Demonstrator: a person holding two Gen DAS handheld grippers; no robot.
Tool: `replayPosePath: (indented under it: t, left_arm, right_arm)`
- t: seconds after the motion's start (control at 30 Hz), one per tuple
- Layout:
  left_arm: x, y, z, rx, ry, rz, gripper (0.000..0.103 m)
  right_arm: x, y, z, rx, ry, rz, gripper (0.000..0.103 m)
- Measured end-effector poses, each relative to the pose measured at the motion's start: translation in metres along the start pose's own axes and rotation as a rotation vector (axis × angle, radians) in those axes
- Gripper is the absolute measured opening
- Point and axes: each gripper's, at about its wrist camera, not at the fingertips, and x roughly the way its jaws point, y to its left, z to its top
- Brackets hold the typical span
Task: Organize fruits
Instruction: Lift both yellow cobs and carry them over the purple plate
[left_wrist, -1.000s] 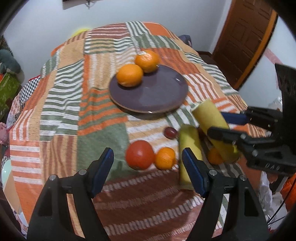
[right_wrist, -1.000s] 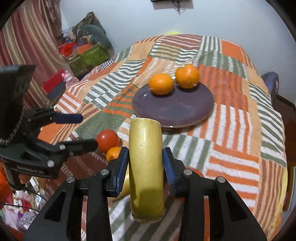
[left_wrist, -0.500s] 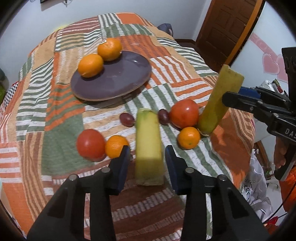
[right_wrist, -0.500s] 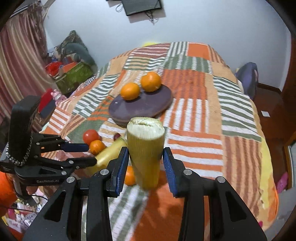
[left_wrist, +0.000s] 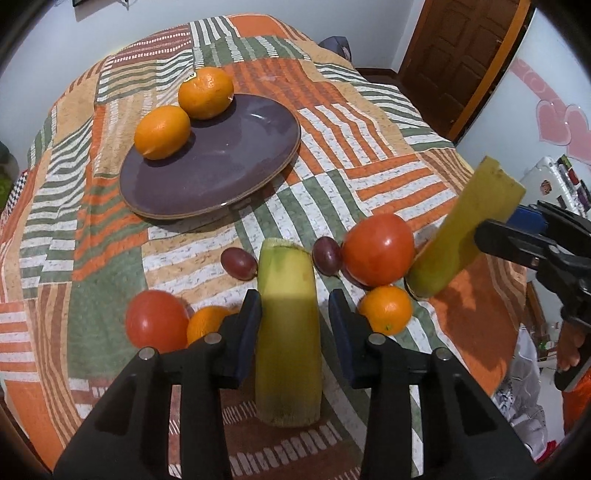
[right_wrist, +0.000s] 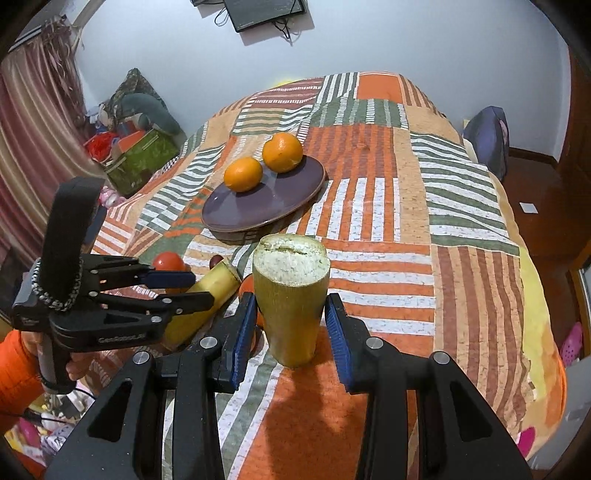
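Note:
A purple plate holds two oranges on the patchwork cloth; the plate also shows in the right wrist view. My left gripper is around a yellow-green stalk piece lying on the cloth, its pads close beside it with a small gap. My right gripper is around a second stalk piece standing upright on the cloth, with small gaps at both pads. Two tomatoes, two small oranges and two grapes lie near the stalks.
The cloth-covered table drops off at its right and near edges. A green box with clutter stands left of the table. A wooden door is at the far right. A dark bag sits beyond the table.
My right gripper has lowered its stalk piece upright onto the cloth and its jaws have loosened. My left gripper stays around the lying stalk piece, slightly closer.

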Motion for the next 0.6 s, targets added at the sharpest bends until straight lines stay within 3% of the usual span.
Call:
replayPosePath:
  t: [0.17, 0.27, 0.6]
  left_arm:
    - [0.009, 0.001, 0.002, 0.019, 0.016, 0.035, 0.038]
    - [0.017, 0.004, 0.001, 0.015, 0.044, 0.017, 0.039]
    - [0.023, -0.007, 0.003, 0.063, 0.026, 0.064, 0.038]
  right_arm:
    - [0.002, -0.004, -0.001, 0.009, -0.001, 0.013, 0.035]
    - [0.002, -0.004, -0.002, 0.011, -0.005, 0.016, 0.035]
    - [0.003, -0.008, -0.002, 0.035, -0.014, 0.031, 0.035]
